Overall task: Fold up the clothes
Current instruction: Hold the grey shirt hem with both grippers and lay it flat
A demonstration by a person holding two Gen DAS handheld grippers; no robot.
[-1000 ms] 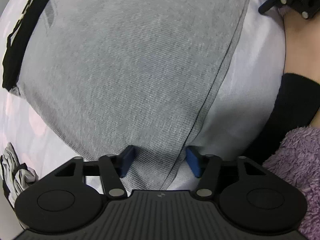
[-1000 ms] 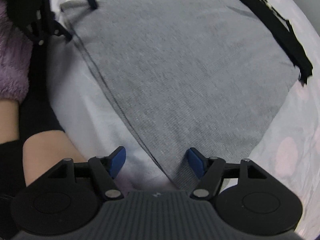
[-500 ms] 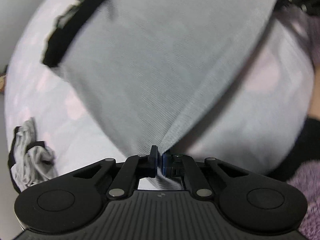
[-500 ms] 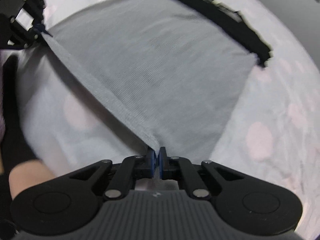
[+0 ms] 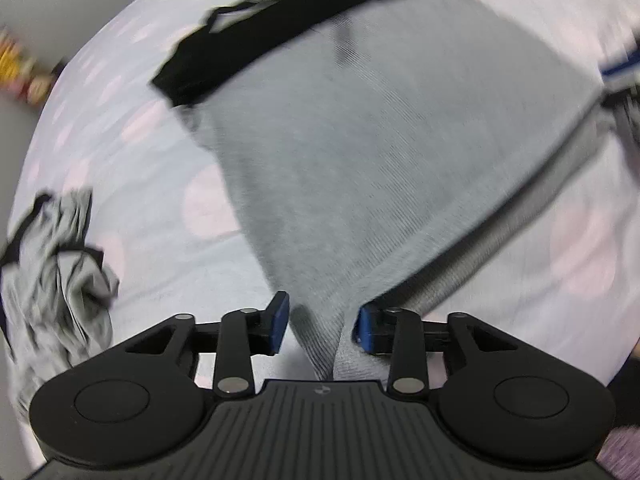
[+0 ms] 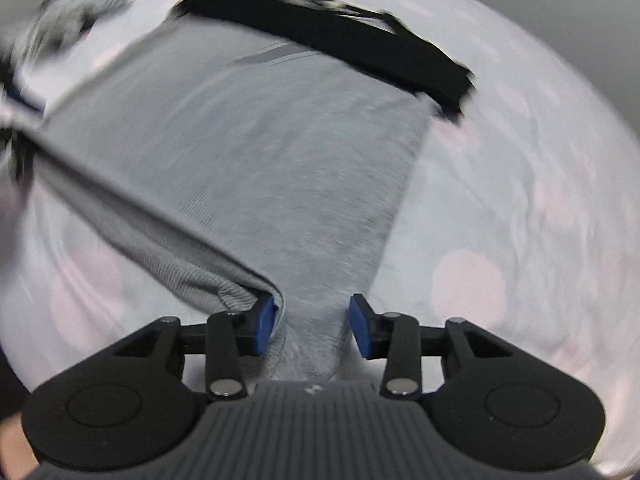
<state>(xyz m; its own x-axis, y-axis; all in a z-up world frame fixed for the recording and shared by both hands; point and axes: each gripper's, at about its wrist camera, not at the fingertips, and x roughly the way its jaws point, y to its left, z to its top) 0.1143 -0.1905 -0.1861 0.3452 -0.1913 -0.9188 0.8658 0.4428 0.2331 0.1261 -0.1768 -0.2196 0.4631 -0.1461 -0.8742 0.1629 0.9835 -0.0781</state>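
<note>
A grey garment (image 5: pixel 380 152) with a black band (image 5: pixel 280 32) along its far edge lies on a pale sheet with pink dots. Its near edge is folded up and over. My left gripper (image 5: pixel 320 324) is open, with a corner of the grey cloth lying loose between its blue pads. My right gripper (image 6: pixel 312 322) is open too, with the other near corner of the garment (image 6: pixel 256 168) between its pads and the folded hem bunched by the left pad. The black band (image 6: pixel 340 40) shows at the far side. Both views are blurred by motion.
A crumpled grey and black garment (image 5: pixel 52 248) lies at the left on the dotted sheet (image 5: pixel 152 152); it also shows blurred at the top left of the right wrist view (image 6: pixel 68 12). Small coloured objects (image 5: pixel 20 72) sit beyond the sheet's far left edge.
Both grippers closed on the garment's near corners, carried them forward over the cloth, then opened. The corners now lie loose between the pads.
</note>
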